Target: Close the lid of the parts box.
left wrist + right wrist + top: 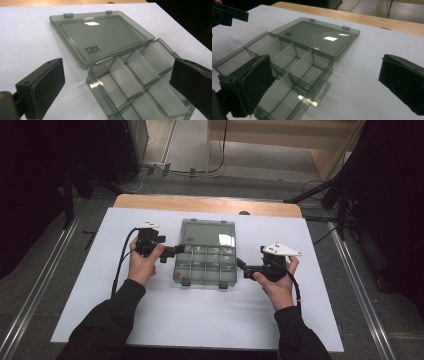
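Your left gripper [176,251] and right gripper [242,265] flank the compartment box [205,265]. Its lid [207,232] lies open on the table [200,320]. Both sets of fingers stand spread, pinching nothing.

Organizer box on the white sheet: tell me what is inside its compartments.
The compartments of the organizer box look empty in both gripper views: only clear dividers. The high view hints at small red bits at the near edge, unidentifiable. The right hand-held gripper's pad hides one near corner.
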The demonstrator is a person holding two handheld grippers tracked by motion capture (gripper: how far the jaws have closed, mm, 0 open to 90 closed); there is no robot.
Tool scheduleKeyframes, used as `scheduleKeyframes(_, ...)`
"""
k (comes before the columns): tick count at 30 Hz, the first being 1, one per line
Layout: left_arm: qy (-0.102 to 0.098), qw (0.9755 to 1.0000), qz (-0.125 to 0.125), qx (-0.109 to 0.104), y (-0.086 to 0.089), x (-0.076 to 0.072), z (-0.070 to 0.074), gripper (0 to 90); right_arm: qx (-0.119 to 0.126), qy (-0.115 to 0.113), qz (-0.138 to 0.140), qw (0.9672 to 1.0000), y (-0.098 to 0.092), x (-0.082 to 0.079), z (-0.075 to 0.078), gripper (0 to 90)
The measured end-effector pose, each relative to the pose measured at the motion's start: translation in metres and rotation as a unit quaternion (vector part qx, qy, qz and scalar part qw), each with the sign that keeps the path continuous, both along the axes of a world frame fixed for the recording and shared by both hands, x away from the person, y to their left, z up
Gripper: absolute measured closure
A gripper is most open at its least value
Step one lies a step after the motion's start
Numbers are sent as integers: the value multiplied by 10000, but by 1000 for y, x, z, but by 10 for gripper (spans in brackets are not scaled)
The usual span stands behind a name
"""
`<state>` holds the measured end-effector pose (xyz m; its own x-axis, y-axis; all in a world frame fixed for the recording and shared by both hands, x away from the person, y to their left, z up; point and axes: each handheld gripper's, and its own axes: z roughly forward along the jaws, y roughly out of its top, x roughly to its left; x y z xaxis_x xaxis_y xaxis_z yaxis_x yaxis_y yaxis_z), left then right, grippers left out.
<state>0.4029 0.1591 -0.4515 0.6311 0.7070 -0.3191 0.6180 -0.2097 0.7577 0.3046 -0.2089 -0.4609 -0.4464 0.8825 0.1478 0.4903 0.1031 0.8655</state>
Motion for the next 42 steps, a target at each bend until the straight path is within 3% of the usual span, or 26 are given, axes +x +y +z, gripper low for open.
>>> scheduleKeyframes(4,-10,9999,156,-57,2,6,0,0,83,45,114,9999,3,11,1,30)
scheduleKeyframes(6,32,9997,185,-153,4,10,0,0,104,79,31,9999,5,16,2,56)
scheduleKeyframes(9,53,9998,194,-23,3,15,-1,0,103,171,48,9998,7,25,4,70)
scheduleKeyframes(18,150,9997,204,-47,-5,32,-2,3,353,518,-100,9980,5,59,0,145)
scheduleKeyframes(27,518,9981,281,172,-13,48,-13,133,576,919,-114,9940,6,85,-13,282)
scheduleKeyframes(33,721,9966,382,141,-13,57,-24,194,528,1214,-101,9911,12,97,-21,362)
scheduleKeyframes(42,795,9957,479,69,-17,62,-32,322,759,1474,-218,9859,8,106,-32,451)
